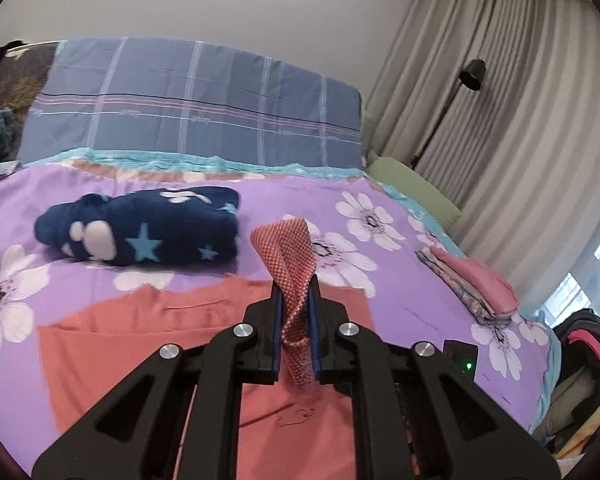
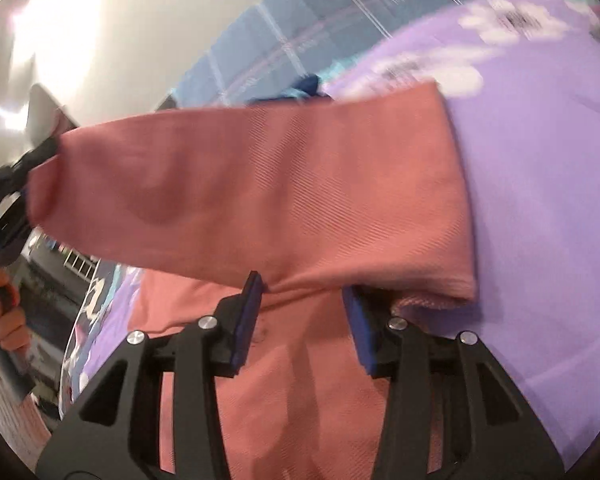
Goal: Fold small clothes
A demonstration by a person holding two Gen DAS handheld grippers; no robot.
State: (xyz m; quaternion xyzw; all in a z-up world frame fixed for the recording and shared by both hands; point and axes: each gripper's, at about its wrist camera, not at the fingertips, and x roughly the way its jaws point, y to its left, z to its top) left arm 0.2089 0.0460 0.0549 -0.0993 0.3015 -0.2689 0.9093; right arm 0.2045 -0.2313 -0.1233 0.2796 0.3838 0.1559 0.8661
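Two grippers work on one salmon-pink shirt (image 1: 204, 344) lying on the bed (image 1: 400, 288), which has a purple flower cover. On the far left of the bed sits a folded navy star blanket (image 1: 140, 232). The left gripper (image 1: 296, 320) is pinched tight on a corner of the shirt, and the cloth sticks up out of it. The right gripper (image 2: 300, 320) is open wide, with the shirt's folded edge just in front of it. I cannot tell if it touches. In its view the lifted band runs left to right, across the gripper. Far right lies a small stack of folded clothes (image 1: 476, 284).
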